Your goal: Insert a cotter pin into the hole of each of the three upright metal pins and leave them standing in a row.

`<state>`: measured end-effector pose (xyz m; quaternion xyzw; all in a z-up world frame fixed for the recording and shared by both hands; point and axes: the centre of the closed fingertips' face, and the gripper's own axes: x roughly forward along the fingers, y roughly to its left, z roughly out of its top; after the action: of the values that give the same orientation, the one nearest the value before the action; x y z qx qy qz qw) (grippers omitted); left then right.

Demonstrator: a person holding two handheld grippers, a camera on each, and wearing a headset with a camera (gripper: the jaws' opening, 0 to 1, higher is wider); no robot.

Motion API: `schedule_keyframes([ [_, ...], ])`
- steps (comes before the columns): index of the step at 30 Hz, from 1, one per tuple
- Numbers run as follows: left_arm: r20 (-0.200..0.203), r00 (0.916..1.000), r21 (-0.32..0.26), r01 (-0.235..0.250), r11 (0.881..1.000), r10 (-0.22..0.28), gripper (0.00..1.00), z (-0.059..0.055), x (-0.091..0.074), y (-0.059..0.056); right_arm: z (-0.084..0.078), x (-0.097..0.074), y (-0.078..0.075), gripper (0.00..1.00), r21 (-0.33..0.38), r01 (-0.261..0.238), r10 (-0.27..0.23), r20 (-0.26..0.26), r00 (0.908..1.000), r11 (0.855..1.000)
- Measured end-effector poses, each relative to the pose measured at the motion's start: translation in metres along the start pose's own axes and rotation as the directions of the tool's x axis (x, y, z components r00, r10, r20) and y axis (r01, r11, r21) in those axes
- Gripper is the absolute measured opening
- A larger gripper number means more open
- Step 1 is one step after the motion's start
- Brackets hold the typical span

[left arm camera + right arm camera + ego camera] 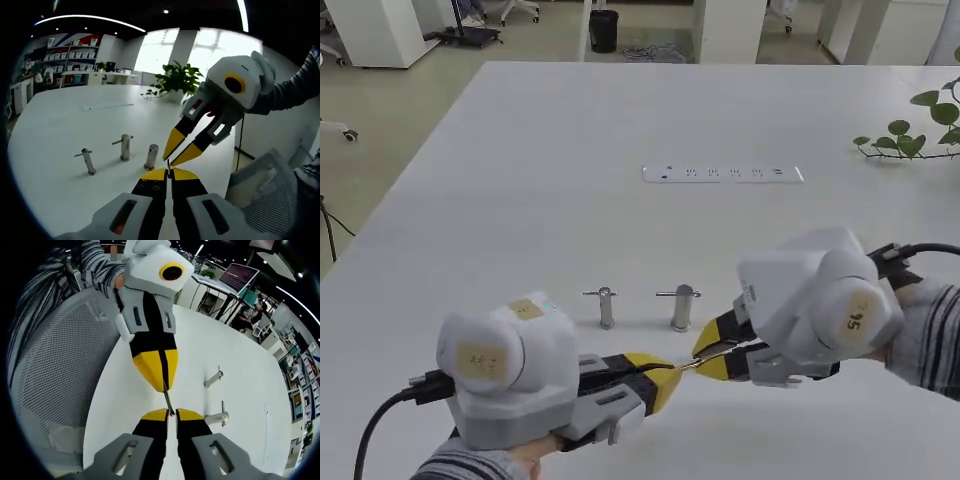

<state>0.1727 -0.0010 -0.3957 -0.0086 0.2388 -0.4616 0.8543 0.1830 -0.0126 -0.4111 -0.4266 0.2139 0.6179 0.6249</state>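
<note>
Pose: tip-to-tip | left hand-held gripper clamps cotter pin | right hand-held gripper parted

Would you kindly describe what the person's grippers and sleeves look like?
Both the left gripper and right gripper have pale grey housings with tan stickers, black jaws tipped in yellow, and black cables. Both sleeves are striped in grey.

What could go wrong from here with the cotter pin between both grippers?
The thin cotter pin sits only at the tips of the left gripper and right gripper; a loose release could drop it. The nearest metal pin, with no cotter showing, stands close by the grippers; a swing might topple it.
</note>
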Motion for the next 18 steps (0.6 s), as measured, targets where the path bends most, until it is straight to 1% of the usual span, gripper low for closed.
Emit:
schedule_keyframes([
  [1,-0.008,0.9999,0.035,0.008,0.999,-0.007,0.00,0.000,0.000,-0.001,0.000,0.000,0.002,0.01,0.003,-0.008,0.008,0.002,1.0000,1.000],
  [3,-0.009,0.9996,0.086,0.027,0.996,-0.027,0.00,0.001,0.000,-0.005,-0.002,0.001,0.004,0.01,-0.001,-0.021,0.021,-0.006,0.9998,1.000],
  [5,-0.018,0.9992,0.093,0.036,0.995,-0.035,0.00,-0.001,-0.001,-0.006,-0.003,0.001,0.007,0.02,-0.002,-0.030,0.030,-0.007,0.9995,1.000],
  [7,-0.037,0.9981,0.149,0.055,0.987,-0.050,0.00,-0.003,-0.001,-0.008,-0.003,0.001,0.010,0.01,0.002,-0.045,0.045,-0.003,0.9990,0.999],
  [8,-0.039,0.9975,0.175,0.065,0.983,-0.059,0.00,-0.003,-0.002,-0.009,-0.002,0.001,0.012,0.01,0.004,-0.053,0.053,0.000,0.9986,0.999],
  [12,-0.050,0.9943,0.208,0.103,0.973,-0.094,0.00,-0.004,-0.003,-0.014,-0.001,0.002,0.019,0.00,0.003,-0.089,0.089,0.007,0.9960,0.996],
  [13,-0.046,0.9934,0.225,0.112,0.968,-0.105,0.00,-0.003,-0.004,-0.015,0.000,0.002,0.021,0.00,0.004,-0.094,0.094,0.010,0.9955,0.996],
  [15,-0.045,0.9923,0.229,0.123,0.966,-0.116,0.00,-0.003,-0.004,-0.017,0.001,0.002,0.024,0.00,0.009,-0.113,0.113,0.016,0.9935,0.994],
  [18,-0.058,0.9905,0.246,0.135,0.960,-0.125,0.00,-0.005,-0.005,-0.018,0.001,0.002,0.028,0.00,0.003,-0.128,0.128,0.012,0.9917,0.992],
])
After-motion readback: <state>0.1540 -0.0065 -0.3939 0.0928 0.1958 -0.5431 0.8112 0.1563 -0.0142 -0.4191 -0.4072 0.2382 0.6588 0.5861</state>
